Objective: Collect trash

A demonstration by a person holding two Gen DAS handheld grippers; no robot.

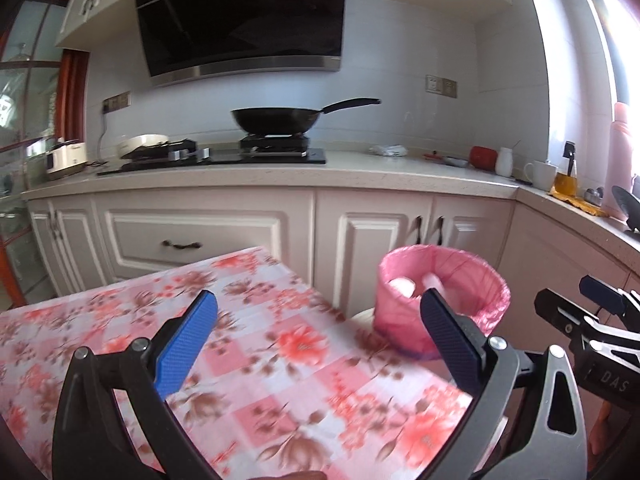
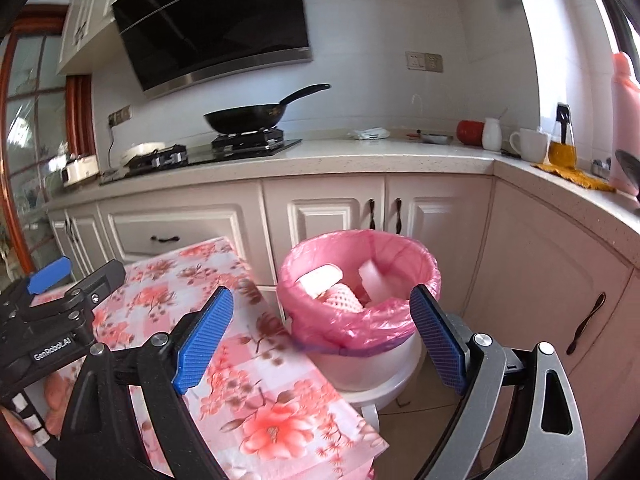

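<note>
Kitchen corner with a table and a waste bin. The left gripper hangs over the flowered tablecloth with its blue pads spread wide and nothing between them — released. The right gripper stands just beside it, likewise spread wide and empty, its far pad overlapping the bin's rim in the right wrist view; whether it touches the liner cannot be told.

The bin is a white bucket lined with a pink bag, the bag's edge folded down over the rim. It sits on a low white stool on the floor, close against the table's corner and in front of the cream cabinet doors. Inside the bag lies the collected trash — a pink foam fruit net near the front, with white crumpled pieces behind and beside it.

Behind, the pale countertop carries a black hob with a black wok on its burner, under a dark extractor hood. Along the counter towards the window stand a red pot, a white jug, a white mug and an oil bottle. The table surface in both views is blurred.
</note>
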